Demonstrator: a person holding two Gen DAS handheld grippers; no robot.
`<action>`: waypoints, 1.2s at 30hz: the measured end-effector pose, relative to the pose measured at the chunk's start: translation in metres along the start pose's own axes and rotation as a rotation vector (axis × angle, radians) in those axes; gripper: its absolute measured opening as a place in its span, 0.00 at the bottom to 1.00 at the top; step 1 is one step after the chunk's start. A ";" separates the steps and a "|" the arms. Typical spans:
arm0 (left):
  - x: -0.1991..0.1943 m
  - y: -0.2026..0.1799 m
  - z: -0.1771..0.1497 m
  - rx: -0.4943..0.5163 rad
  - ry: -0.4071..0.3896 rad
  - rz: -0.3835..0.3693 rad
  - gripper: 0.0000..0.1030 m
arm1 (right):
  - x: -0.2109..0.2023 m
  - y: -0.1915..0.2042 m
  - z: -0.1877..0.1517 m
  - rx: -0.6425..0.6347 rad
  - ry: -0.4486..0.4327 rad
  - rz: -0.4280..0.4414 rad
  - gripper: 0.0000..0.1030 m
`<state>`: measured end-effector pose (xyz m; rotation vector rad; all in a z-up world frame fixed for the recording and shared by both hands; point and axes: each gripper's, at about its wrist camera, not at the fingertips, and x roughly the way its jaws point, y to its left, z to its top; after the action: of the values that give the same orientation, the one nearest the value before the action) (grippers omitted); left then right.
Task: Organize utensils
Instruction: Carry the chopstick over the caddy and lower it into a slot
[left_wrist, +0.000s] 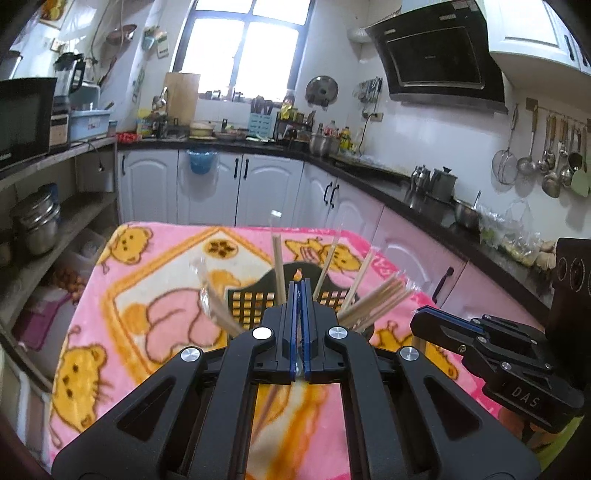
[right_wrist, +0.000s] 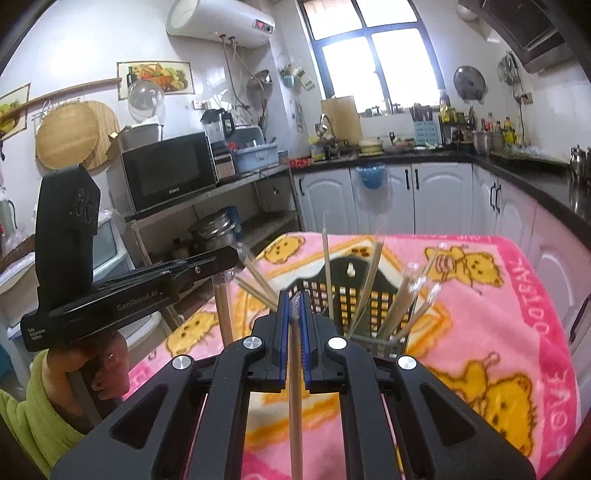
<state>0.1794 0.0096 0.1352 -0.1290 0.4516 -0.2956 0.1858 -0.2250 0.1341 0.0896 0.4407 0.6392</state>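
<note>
Over the pink blanket (right_wrist: 480, 332), we have most chopsticks (right_wrist: 402, 299) standing in the black basket (right_wrist: 343, 295), while our right gripper (right_wrist: 294, 295) clamps one more chopstick (right_wrist: 295, 406) and our left gripper (left_wrist: 300, 291) is shut, seemingly on another.

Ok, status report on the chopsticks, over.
Right gripper shut on wrapped chopsticks. Left gripper shut; contents unclear. Black basket ahead, several chopsticks standing in it. Nothing blocking.
</note>
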 end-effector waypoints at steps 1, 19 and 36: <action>0.000 0.000 0.002 0.002 -0.006 -0.001 0.00 | -0.001 0.000 0.002 -0.003 -0.008 0.000 0.06; 0.002 -0.021 0.046 0.040 -0.082 -0.031 0.00 | -0.003 -0.012 0.047 0.000 -0.147 -0.043 0.06; 0.020 -0.016 0.091 0.053 -0.156 0.034 0.00 | 0.026 -0.025 0.088 0.006 -0.237 -0.086 0.06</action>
<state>0.2330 -0.0069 0.2114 -0.0914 0.2912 -0.2614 0.2558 -0.2255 0.1990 0.1496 0.2162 0.5353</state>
